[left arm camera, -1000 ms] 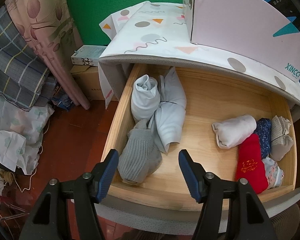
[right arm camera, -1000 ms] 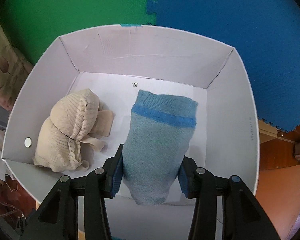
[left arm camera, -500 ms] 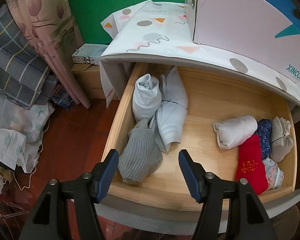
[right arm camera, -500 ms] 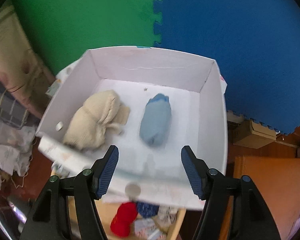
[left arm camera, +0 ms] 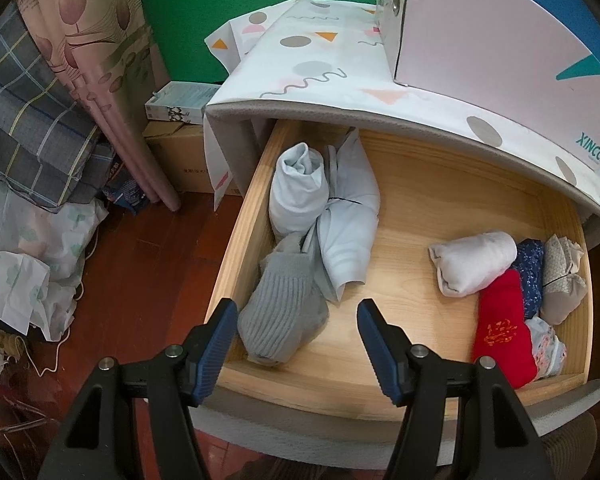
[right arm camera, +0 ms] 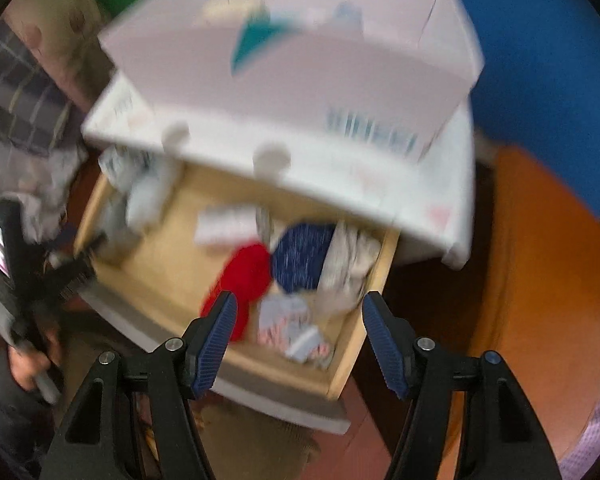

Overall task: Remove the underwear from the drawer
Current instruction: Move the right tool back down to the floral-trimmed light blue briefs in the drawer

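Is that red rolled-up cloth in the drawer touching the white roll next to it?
Touching. In the left wrist view the red roll has its upper end pressed against the lower edge of the white roll, with no drawer wood showing between them.

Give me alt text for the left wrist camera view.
An open wooden drawer holds rolled clothes: pale blue and grey bundles at left, white, red and navy rolls at right. The open left gripper hovers empty over its front edge.

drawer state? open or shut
Open. The drawer is pulled out from under the patterned top, its wooden floor and rolled garments such as the red roll exposed.
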Available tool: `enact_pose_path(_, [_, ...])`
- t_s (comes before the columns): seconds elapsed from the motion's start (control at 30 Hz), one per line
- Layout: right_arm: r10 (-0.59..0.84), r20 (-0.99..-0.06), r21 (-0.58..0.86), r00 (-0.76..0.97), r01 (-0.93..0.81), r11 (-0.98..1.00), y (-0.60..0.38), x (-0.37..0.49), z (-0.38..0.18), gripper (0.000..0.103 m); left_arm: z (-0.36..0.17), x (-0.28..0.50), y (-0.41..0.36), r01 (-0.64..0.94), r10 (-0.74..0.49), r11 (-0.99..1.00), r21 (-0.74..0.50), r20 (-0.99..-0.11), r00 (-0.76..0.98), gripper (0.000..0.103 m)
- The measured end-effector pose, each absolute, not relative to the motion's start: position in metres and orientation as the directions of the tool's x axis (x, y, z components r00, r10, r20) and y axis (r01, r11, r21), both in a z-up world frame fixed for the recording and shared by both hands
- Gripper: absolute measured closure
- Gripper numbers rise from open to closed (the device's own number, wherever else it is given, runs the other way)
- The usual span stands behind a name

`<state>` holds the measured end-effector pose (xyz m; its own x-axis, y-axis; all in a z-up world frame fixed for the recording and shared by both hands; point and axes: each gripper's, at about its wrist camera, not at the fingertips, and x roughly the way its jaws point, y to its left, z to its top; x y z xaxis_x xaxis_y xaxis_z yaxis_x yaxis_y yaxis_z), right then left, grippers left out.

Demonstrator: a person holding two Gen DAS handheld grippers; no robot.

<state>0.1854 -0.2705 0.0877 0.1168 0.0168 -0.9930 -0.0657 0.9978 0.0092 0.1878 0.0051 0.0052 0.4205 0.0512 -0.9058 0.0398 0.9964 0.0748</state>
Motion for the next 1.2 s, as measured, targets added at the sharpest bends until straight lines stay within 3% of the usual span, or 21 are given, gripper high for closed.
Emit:
enact_pose_path(0.27, [0.073, -0.996, 0.074, -0.048, -0.037, 0.997, -0.265, 0.180, 0.014, 0.041, 0.005, 0.188, 0.004, 0.043, 0.051, 0.996, 0.076, -0.907, 0.417, 0.039])
enact_pose_path(0.5, [-0.012, -0.988, 0.003, -0.156, -0.097, 0.995, -0.253, 0.176, -0.037, 0.041, 0.004, 0.188, 0.003, 0.043, 0.046, 0.997, 0.070, -0.909, 0.415, 0.039])
enact_pose_path(1.2, [-0.058, -0.978, -0.037, -0.201, -0.110, 0.993, -0.222, 0.172, -0.100, 0.038, 0.001, 0.188, 0.002, 0.044, 0.038, 0.997, 0.061, -0.911, 0.411, 0.039])
